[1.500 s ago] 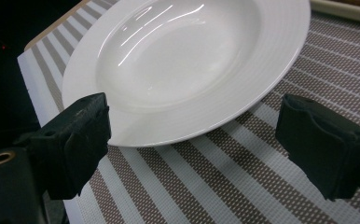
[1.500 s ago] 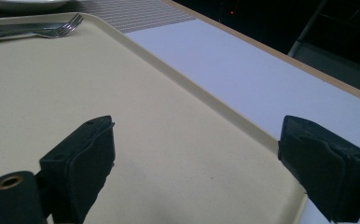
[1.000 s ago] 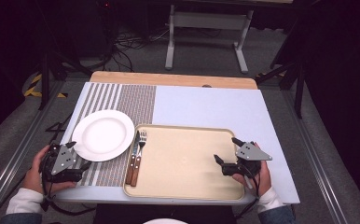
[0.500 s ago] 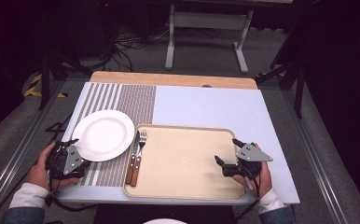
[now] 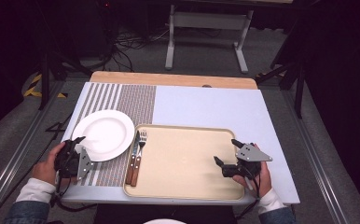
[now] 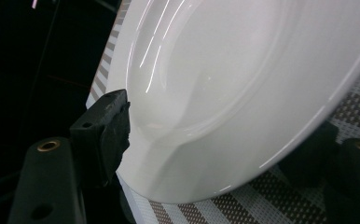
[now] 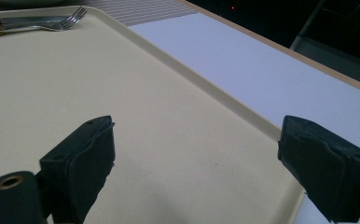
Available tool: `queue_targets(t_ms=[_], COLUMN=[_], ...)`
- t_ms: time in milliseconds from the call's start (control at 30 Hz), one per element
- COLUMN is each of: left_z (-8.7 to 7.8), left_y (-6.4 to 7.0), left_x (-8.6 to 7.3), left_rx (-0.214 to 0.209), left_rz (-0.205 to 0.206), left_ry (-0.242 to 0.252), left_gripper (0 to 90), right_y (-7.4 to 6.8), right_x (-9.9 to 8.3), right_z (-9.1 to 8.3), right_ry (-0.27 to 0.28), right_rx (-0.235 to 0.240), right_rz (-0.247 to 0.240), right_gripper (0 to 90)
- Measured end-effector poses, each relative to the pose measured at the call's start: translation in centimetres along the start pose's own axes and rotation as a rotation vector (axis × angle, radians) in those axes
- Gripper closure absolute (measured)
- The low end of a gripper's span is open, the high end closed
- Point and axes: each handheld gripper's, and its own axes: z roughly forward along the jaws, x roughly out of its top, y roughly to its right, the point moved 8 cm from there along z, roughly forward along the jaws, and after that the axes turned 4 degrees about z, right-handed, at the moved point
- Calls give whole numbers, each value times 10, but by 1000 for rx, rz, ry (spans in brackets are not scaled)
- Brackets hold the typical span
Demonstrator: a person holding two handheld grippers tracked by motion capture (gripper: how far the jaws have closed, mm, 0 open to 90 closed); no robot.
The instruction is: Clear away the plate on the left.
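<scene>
A white plate point(image 5: 102, 134) lies on the striped mat point(image 5: 122, 98) at the table's left. My left gripper point(image 5: 81, 147) is at the plate's near-left edge, rolled on its side and open. In the left gripper view the plate point(image 6: 225, 79) has its rim between the jaws of the left gripper point(image 6: 206, 140): one finger point(image 6: 101, 135) lies over the plate, the other point(image 6: 308, 154) under the rim on the mat. My right gripper point(image 5: 225, 150) hovers open over the right part of the beige tray point(image 5: 183, 182), nothing between the jaws of this right gripper point(image 7: 197, 140).
A fork point(image 5: 142, 140) and a wooden-handled knife point(image 5: 132, 163) lie side by side along the tray's left edge. The fork point(image 7: 61, 21) shows far off in the right gripper view. Pale blue tabletop point(image 5: 206, 107) stretches behind the tray.
My left gripper has turned on its side and moved forward-right until its jaws straddle the plate's rim. The right gripper has stayed put.
</scene>
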Motion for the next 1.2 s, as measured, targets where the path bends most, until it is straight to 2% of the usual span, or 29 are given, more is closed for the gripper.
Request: queue_targets(t_ms=[67,167,233,433,467,567,667,800,867,900,933,967,1000,1067,1200], left_z=[-1,-2,-2,-2,-2,-2,-2,-1,0,1,1,1,2,2,3], left_y=[3,8,11,18,18,19,20,21,20,20,20,20,21,20,18], left_x=[1,2,3,4,5,5,5,12,17,18,18,17,18,20,20], left_rx=[17,29,32,28,32,37,49,106,118,104,101,116,117,121,129], left_rz=[48,96,115,159,180,193,223,310,318,295,304,325,322,332,322], left_ry=[-9,-12,-12,-30,-26,-35,-49,-49,-47,-48,-54,-72,-63,-80,-102], left_gripper=[354,443,517,654,670,698,705,757,802,811,816,813,807,806,805], right_y=[0,-1,-1,-1,-1,-1,-1,-2,-1,-1,-1,-1,-1,-1,-1], right_x=[0,0,0,-1,-1,-1,-1,-1,-1,-1,-1,-2,-2,-2,-2], right_z=[0,1,1,1,1,1,1,1,1,1,1,1,0,0,0], right_ry=[-1,-2,-4,-9,-10,-7,-10,-11,-11,-11,-11,-12,-12,-13,-15], right_rx=[-1,2,2,4,4,2,5,6,5,6,5,5,4,3,3], right_rz=[-1,-6,-7,-11,-12,-14,-14,-15,-14,-14,-14,-13,-12,-11,-13], right_gripper=[117,117,117,116,116,116,117,117,116,116,116,116,116,116,116])
